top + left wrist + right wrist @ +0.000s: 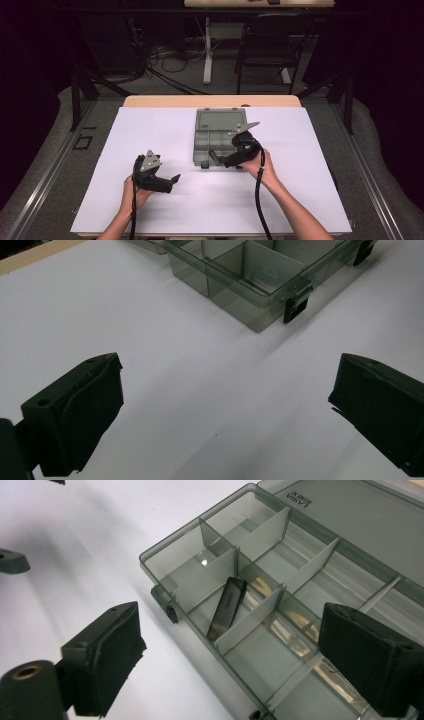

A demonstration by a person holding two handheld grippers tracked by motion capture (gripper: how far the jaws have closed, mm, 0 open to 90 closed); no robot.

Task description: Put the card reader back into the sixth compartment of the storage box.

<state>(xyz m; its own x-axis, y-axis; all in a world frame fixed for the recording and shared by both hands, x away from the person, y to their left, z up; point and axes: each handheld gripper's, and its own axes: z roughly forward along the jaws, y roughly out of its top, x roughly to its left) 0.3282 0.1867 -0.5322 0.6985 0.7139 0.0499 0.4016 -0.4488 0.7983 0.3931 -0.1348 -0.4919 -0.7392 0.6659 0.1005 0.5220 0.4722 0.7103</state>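
White sheeting (210, 200) covers one wooden table (210, 101), whose bare edge shows along the far side; dark floor surrounds it. Nearest the camera, two forearms enter from the bottom edge, each hand holding one black gripper.

Left gripper (172, 178): rests low over the sheet, well apart from the box, its two jaws spread wide with nothing between them; in the left gripper view bare sheet lies between the jaws.

Right gripper (216, 158): sits at the near right corner of the box, its two jaws released and wide apart, gripping nothing. In the right gripper view the box's compartments show between the jaws.

One grey see-through compartment box (200, 150) stands near the middle of the table, its lid (221, 120) folded open and lying flat on the far side. Two dark latches (295, 304) show on its near wall in the left gripper view.

One small black flat stick (227, 608) lies inside a compartment in the box's near row, tilted, its upper end leaning against a divider (250, 621).

Beyond the table: one dark folding chair (270, 47), one white table leg (207, 50), and loose cables (165, 57) on the floor.
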